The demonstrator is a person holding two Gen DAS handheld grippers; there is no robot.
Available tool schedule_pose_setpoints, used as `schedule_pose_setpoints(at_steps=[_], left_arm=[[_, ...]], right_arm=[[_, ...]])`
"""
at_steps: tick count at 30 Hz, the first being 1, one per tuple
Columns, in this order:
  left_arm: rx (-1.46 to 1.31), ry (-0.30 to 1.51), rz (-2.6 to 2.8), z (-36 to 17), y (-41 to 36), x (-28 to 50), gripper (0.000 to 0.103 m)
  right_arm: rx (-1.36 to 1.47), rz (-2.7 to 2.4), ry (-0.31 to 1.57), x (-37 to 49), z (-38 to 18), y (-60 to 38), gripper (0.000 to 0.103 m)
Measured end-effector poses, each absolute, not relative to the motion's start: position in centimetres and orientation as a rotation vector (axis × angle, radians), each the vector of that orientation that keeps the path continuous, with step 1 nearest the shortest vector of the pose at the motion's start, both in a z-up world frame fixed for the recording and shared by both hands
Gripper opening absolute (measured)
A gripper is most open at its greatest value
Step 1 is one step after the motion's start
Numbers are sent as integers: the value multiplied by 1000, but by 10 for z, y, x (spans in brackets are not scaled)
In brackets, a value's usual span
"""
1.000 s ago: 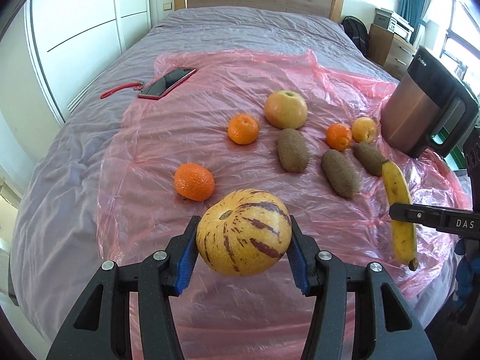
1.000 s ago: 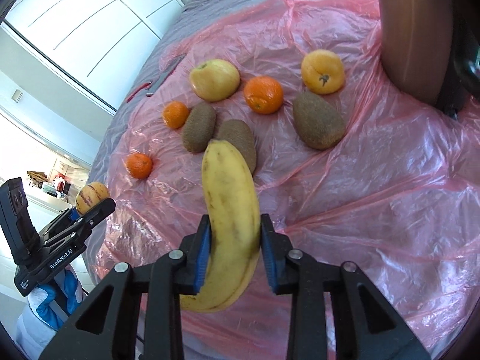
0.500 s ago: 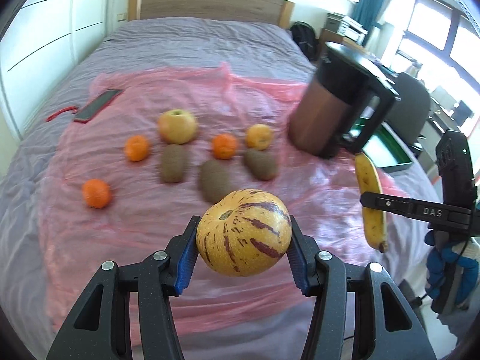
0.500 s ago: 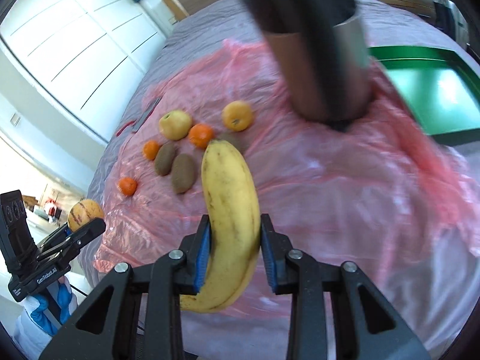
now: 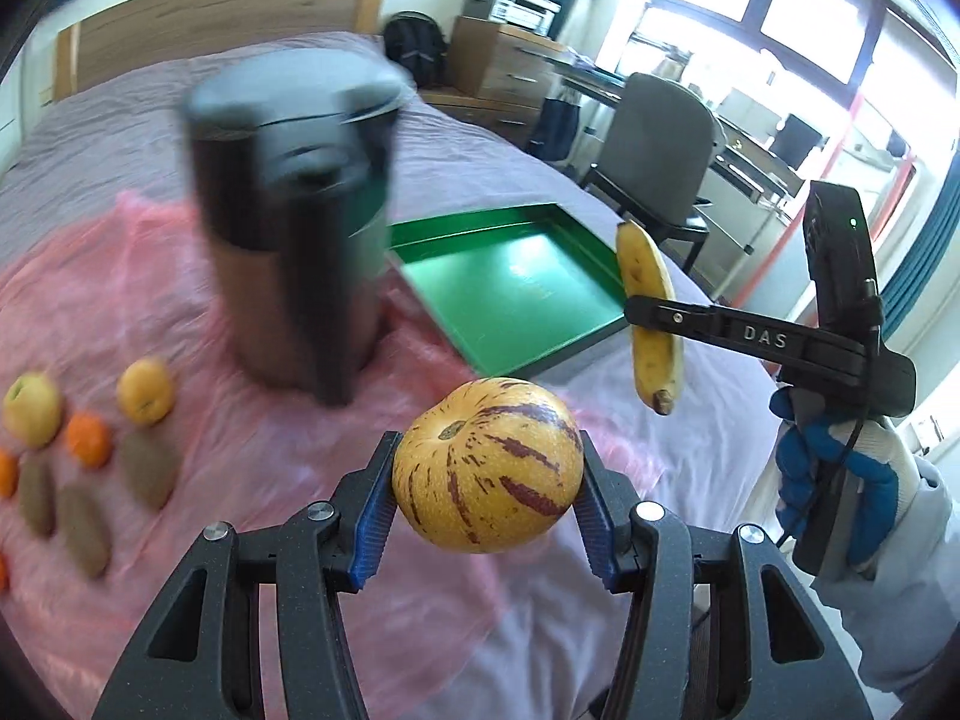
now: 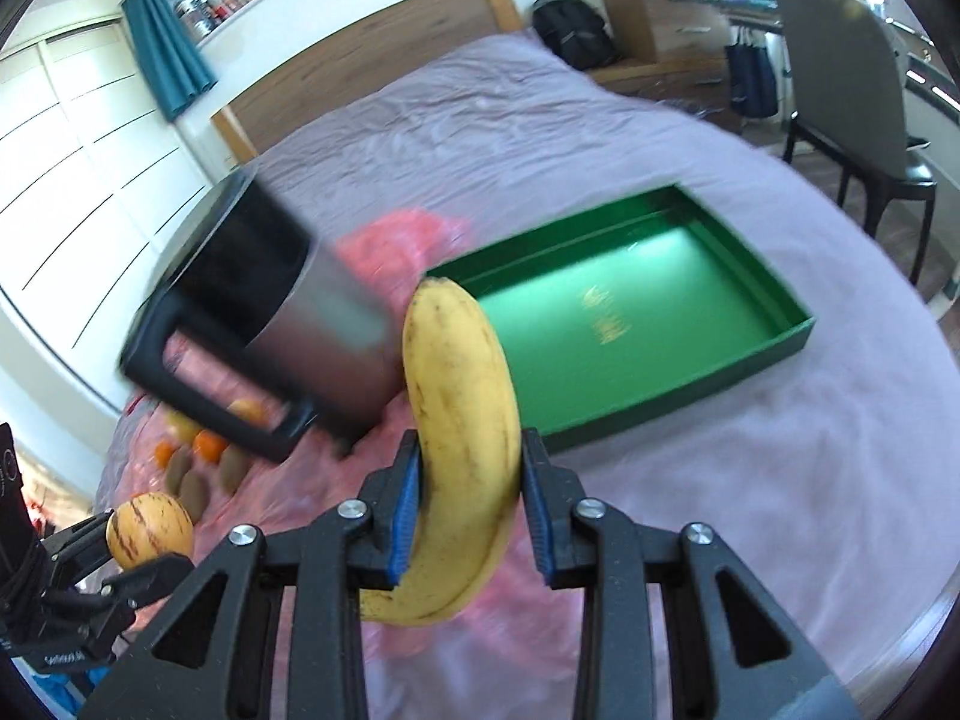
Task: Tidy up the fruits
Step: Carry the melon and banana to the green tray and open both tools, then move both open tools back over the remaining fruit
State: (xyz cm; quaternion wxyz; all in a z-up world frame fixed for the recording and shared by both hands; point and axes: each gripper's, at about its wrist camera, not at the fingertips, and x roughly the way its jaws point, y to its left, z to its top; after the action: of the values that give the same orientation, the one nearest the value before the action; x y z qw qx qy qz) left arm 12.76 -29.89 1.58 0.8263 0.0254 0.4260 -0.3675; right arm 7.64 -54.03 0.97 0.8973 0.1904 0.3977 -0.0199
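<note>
Both claws swung from the fruit spread toward green tray (image 6: 744,354), now in view

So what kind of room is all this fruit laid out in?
Most likely a bedroom that doubles as a study: the fruit lies on a bed with a wooden headboard, and a chest of drawers and a chair stand by the windows.

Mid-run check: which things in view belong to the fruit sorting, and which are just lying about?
Job:
- striped melon in left claw
- banana in right claw
- green tray
- kiwis, oranges, apple on pink sheet

Lying about:
- black jug
- chair
- backpack
</note>
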Motion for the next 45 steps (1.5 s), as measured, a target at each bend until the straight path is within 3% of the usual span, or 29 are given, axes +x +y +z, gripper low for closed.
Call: schedule_pose_setpoints(at_steps=[13, 26, 36, 37, 38, 41, 45], left_arm=[[57, 932, -620, -20, -454, 253, 48], [105, 1036, -460, -91, -486, 312, 48], [123, 1076, -452, -101, -493, 317, 49], [118, 1077, -451, -101, -492, 319, 49], [112, 1076, -452, -100, -492, 320, 49], [113, 1058, -449, -93, -493, 320, 59], [131, 1020, -452, -75, -494, 309, 62]], right_arm=[[229, -178, 850, 224, -12, -653, 4], [165, -220, 1025, 293, -77, -687, 5], [178, -239, 1023, 294, -88, -691, 8], [178, -239, 1026, 294, -88, -691, 13], [179, -239, 1027, 293, -87, -691, 29], [182, -252, 1012, 287, -80, -692, 58], [181, -248, 983, 276, -62, -688, 74]])
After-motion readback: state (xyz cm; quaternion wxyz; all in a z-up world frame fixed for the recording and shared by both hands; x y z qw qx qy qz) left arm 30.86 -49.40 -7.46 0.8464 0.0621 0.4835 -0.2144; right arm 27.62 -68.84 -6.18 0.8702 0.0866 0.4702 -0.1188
